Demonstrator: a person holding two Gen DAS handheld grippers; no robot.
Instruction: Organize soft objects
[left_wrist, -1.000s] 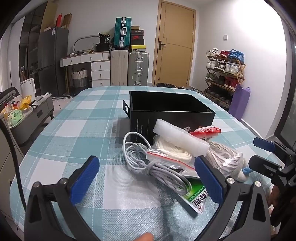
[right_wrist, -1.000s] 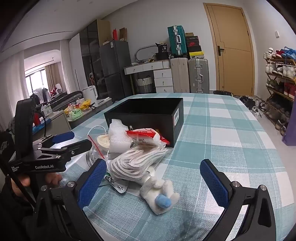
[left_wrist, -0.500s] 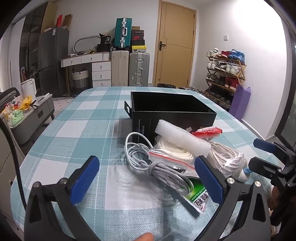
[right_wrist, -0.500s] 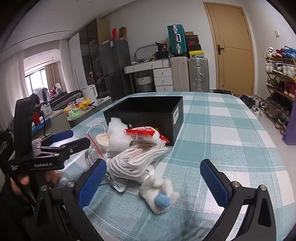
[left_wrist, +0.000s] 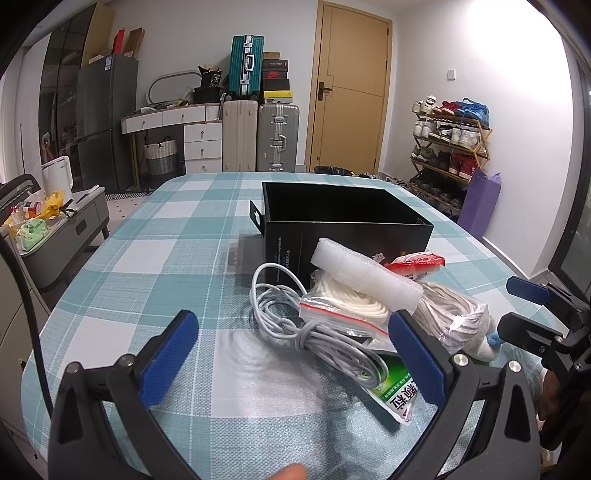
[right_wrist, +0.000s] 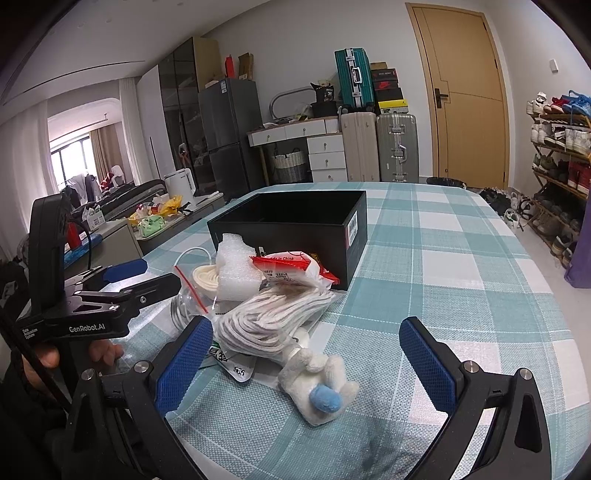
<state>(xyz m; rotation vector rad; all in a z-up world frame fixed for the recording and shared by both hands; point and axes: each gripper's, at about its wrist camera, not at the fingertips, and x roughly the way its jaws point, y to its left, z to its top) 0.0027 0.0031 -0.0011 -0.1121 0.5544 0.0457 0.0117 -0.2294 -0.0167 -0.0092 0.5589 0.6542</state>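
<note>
A pile of soft things lies on the checked table in front of an open black box (left_wrist: 343, 218) (right_wrist: 295, 221). It holds a white foam roll (left_wrist: 365, 277) (right_wrist: 236, 273), a coiled white cable (left_wrist: 295, 321), a bagged white cord (left_wrist: 351, 306), a bundle of white rope (right_wrist: 273, 317) (left_wrist: 450, 310), a red-and-white packet (right_wrist: 295, 266) (left_wrist: 417, 262), a green packet (left_wrist: 395, 391) and a small white plush with a blue ball (right_wrist: 321, 384). My left gripper (left_wrist: 295, 362) is open and empty just before the cable. My right gripper (right_wrist: 306, 365) is open and empty around the plush.
The table's edge (left_wrist: 37, 354) runs close on the left and the far right (right_wrist: 569, 332). Suitcases (left_wrist: 258, 136), a dresser (left_wrist: 181, 136) and a shoe rack (left_wrist: 450, 147) stand beyond the table. A grey cart with clutter (left_wrist: 48, 229) stands at the left.
Both grippers have edged slightly closer to the pile. Nothing on the table has moved.
</note>
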